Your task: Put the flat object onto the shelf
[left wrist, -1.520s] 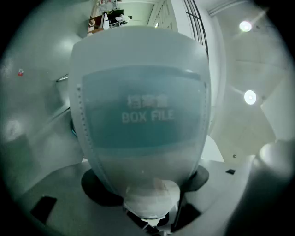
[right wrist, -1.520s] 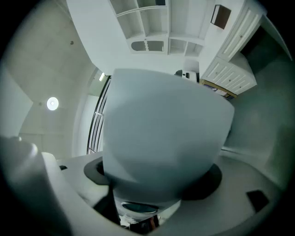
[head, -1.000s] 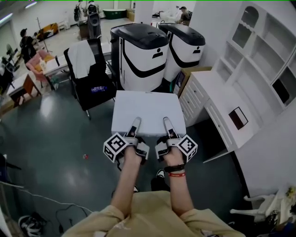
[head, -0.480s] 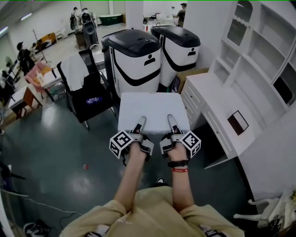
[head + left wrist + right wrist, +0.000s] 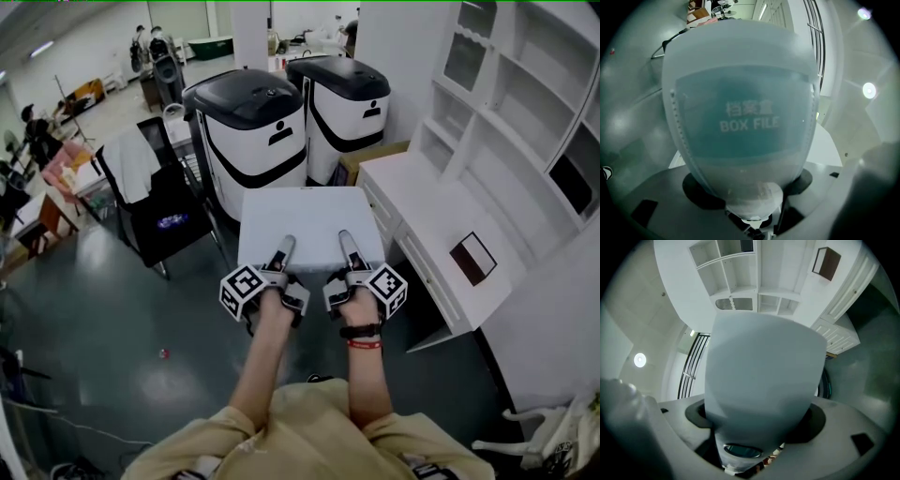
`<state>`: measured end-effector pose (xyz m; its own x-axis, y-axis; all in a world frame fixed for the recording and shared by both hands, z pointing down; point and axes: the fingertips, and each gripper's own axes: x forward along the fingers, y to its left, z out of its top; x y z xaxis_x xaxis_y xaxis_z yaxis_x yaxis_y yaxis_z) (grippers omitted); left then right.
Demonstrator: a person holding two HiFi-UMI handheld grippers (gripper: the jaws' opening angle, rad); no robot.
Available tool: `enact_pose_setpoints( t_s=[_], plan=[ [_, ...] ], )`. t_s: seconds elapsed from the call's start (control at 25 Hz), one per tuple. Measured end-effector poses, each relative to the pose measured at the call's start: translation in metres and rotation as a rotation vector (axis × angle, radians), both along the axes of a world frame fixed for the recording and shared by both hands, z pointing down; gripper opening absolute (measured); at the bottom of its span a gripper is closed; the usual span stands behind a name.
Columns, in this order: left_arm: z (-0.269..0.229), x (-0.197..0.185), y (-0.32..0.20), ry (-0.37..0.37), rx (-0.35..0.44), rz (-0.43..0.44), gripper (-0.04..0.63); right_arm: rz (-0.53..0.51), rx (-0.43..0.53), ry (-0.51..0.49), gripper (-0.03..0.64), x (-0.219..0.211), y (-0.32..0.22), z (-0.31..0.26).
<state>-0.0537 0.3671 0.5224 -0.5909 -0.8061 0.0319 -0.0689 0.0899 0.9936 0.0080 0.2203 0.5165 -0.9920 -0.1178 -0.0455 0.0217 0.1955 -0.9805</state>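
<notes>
- The white shelf [image 5: 511,122] stands at the right of the head view, its open compartments rising above a white desk [image 5: 422,202] with drawers. It is where the load belongs, and nothing of the load touches it yet.
- The box file [image 5: 309,220], flat and pale, is carried level in the air over the floor. It is just off the desk's left edge and apart from it. Lying flat probably suits sliding it into a compartment without tipping.
- The left hand-held gripper [image 5: 284,246] is clamped on the box file's near edge, left of the middle. Its own view shows the printed face [image 5: 745,117] filling the space between the jaws.
- The right hand-held gripper [image 5: 345,242] is clamped on the same near edge, right of the middle. Its view shows the file [image 5: 761,380] between the jaws and the shelf [image 5: 740,268] beyond. Two spaced grips likely stop the wide panel from sagging or twisting.
- A small dark frame [image 5: 472,257] lies near the desk's front edge, something to steer clear of.
</notes>
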Motion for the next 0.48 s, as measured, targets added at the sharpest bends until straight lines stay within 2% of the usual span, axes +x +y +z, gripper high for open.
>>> enact_pose_setpoints(
  t_s=[0.16, 0.48],
  plan=[
    [-0.003, -0.006, -0.029, -0.016, -0.006, 0.007, 0.318, -0.002, 0.0, 0.002, 0.391, -0.004, -0.028, 0.003],
    [0.007, -0.015, -0.082, 0.001, -0.034, 0.039, 0.318, 0.031, -0.039, 0.005, 0.391, -0.008, -0.078, 0.017]
  ],
)
